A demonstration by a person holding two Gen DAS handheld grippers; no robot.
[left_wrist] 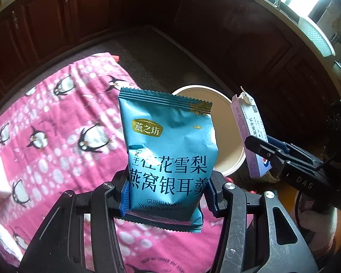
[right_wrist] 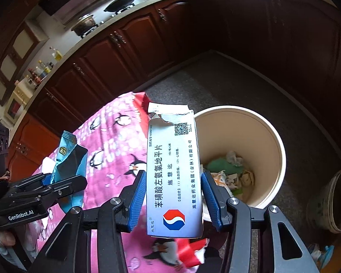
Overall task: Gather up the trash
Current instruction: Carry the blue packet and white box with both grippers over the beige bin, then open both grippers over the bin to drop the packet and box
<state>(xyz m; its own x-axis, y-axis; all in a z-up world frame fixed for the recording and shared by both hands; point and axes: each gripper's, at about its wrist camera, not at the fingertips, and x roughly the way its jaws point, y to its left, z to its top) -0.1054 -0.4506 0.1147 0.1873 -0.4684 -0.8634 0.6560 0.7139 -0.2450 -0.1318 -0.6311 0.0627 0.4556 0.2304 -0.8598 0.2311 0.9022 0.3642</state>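
The left gripper (left_wrist: 166,195) is clamped on a light, crinkly blue foil snack packet (left_wrist: 168,157); the right gripper (right_wrist: 174,199) on a stiff, torn white cardboard medicine box (right_wrist: 174,173). Both are held low, beside the round cream plastic bin (right_wrist: 275,136), probably short of its rim.

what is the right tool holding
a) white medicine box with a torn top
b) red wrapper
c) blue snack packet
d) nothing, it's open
a: in the right wrist view the right tool is closed on the white medicine box, torn open at its top, near the cream trash bucket; the blue snack packet is in the left tool.
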